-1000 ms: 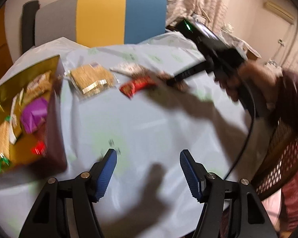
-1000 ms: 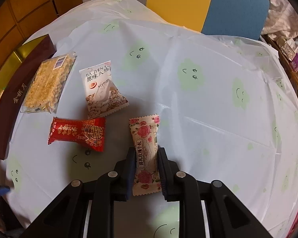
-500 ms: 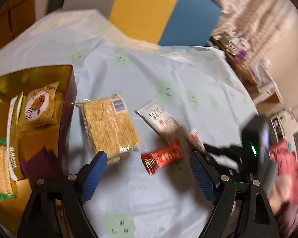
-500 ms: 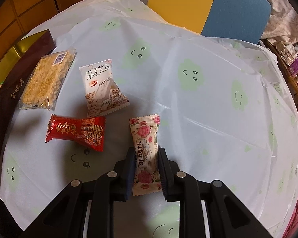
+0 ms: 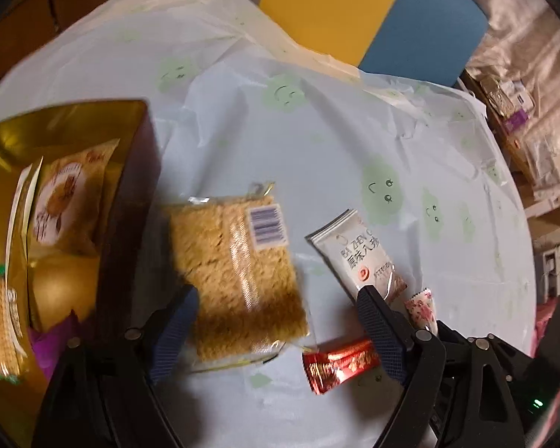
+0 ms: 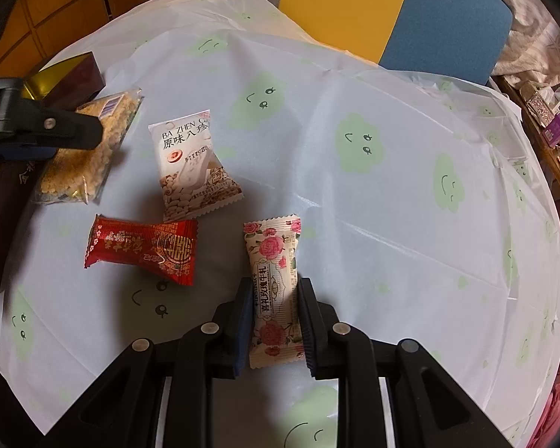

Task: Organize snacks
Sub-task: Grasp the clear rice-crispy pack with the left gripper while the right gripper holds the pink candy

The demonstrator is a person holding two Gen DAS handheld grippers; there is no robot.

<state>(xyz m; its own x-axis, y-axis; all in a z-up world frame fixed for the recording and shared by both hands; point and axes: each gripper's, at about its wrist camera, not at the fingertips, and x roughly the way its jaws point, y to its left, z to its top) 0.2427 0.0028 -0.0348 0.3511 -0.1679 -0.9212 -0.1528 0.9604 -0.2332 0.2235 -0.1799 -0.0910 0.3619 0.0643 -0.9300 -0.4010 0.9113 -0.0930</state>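
Note:
My right gripper (image 6: pixel 274 293) is shut on a rose-printed candy (image 6: pixel 276 261), pinched across its lower half just over the table. That candy (image 5: pixel 423 308) also shows in the left wrist view, past my right fingertip. My left gripper (image 5: pixel 276 332) hangs open over a clear pack of rice crackers (image 5: pixel 239 272), whose near end lies between the jaws with no pad touching it. From the right wrist view the left gripper (image 6: pixel 56 130) reaches in over the cracker pack (image 6: pixel 89 160). A red candy (image 6: pixel 142 250) and a white nut pack (image 6: pixel 190 171) lie between the two grippers.
A gold-lined box with dark maroon walls (image 5: pixel 130 224) stands left of the crackers and holds several wrapped snacks. A pale cloth with green cloud faces (image 6: pixel 392 186) covers the round table. A yellow and blue chair back (image 6: pixel 392 7) stands behind it.
My left gripper has swung from beside the box to over the cracker pack, and its jaws have widened. The right gripper has stayed put with the rose candy in it.

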